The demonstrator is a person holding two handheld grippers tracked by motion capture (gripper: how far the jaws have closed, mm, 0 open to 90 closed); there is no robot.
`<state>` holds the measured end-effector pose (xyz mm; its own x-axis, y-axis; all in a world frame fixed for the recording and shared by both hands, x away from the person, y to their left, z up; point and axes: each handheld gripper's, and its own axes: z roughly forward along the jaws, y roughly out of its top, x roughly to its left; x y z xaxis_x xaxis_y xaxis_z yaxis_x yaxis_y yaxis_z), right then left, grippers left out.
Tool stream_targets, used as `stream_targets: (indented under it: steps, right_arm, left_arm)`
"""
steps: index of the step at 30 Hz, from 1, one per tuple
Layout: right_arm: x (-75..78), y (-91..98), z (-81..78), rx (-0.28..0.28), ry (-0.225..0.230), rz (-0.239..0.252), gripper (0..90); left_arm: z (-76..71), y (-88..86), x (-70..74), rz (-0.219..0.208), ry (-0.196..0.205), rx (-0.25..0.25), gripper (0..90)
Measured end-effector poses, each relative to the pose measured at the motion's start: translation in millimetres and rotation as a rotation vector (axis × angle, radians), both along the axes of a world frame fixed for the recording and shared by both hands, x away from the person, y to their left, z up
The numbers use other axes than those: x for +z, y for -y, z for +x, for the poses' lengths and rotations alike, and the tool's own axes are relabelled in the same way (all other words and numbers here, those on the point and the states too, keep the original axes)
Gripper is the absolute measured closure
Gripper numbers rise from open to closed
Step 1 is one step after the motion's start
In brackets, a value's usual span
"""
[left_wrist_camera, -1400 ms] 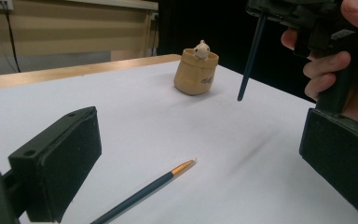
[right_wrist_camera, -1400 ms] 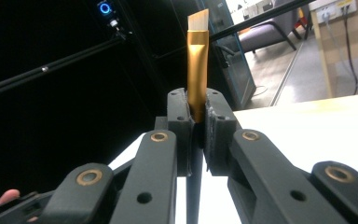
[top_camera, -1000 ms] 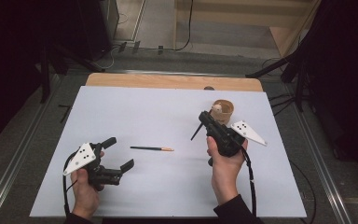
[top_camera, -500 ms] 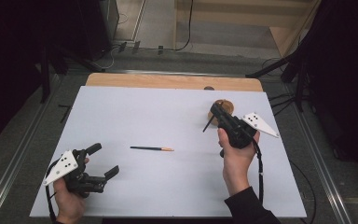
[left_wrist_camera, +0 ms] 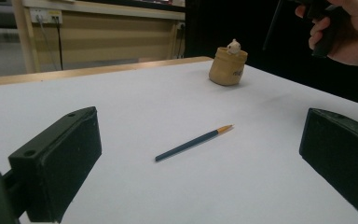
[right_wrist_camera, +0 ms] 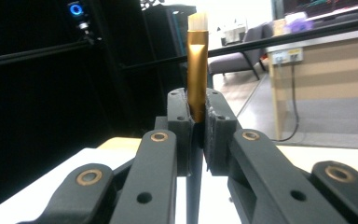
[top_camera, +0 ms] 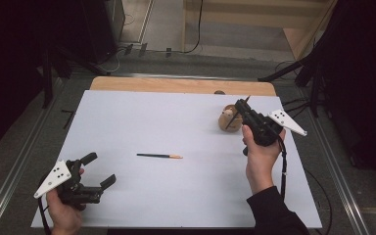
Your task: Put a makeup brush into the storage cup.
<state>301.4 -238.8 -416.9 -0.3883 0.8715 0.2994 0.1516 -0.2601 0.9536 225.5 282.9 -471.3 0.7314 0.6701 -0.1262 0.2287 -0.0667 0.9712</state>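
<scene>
Brush (right_wrist_camera: 196, 70), flat type, gold ferrule and pale bristles, was clamped between the closed jaws of the right gripper (right_wrist_camera: 196, 122); its ferrule stood above the pads and its dark handle ran down below them. In the high view the right gripper (top_camera: 247, 108) sat at centre right of the frame, held in the right hand (top_camera: 260, 159), with the brush handle tip (top_camera: 247, 99) poking toward the upper edge.

Holder (top_camera: 228, 120), small tan cup with a pale figure at its rim, stood just left of the right gripper's tip in the high view; contact between them could not be told. In the left gripper view it showed at upper centre (left_wrist_camera: 227, 65).

Second brush (top_camera: 159, 155), dark handle with orange-gold end, lay flat at mid-frame, well apart from both grippers; in the left gripper view it lay between the two jaws but farther off (left_wrist_camera: 193, 143).

Left gripper (top_camera: 98, 171), lower left of the high view, in the left hand (top_camera: 63, 215), had its jaws wide apart and nothing in them.

Surface: white tabletop (top_camera: 176, 127) with a wooden strip (top_camera: 176, 85) along its upper edge.

Room: dark surroundings, grey floor (top_camera: 166, 29), pale wood furniture (top_camera: 254, 19) at upper right.
</scene>
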Motion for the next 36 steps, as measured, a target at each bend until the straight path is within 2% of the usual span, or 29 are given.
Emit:
stream_targets:
  steps: [4, 21, 26, 36]
  right_arm:
    - [2.9, 10.2, 4.4, -0.023, 0.0, -0.007, 84.3]
    - [7.1, 25.7, 19.5, -0.064, 0.013, -0.06, 84.4]
    - [5.4, 27.3, 25.1, -0.077, 0.015, -0.081, 84.4]
    - [-2.8, 30.7, 36.0, -0.096, 0.01, -0.081, 84.3]
  left_arm:
    - [-0.6, -1.7, -0.3, 0.006, -0.001, 0.003, 0.0]
    - [-0.7, -0.8, -1.1, 0.008, -0.003, -0.005, 0.0]
    - [-0.7, -1.3, -0.8, 0.01, 0.001, -0.005, 0.0]
    - [-1.1, -1.8, -0.8, 0.012, 0.002, -0.005, 0.0]
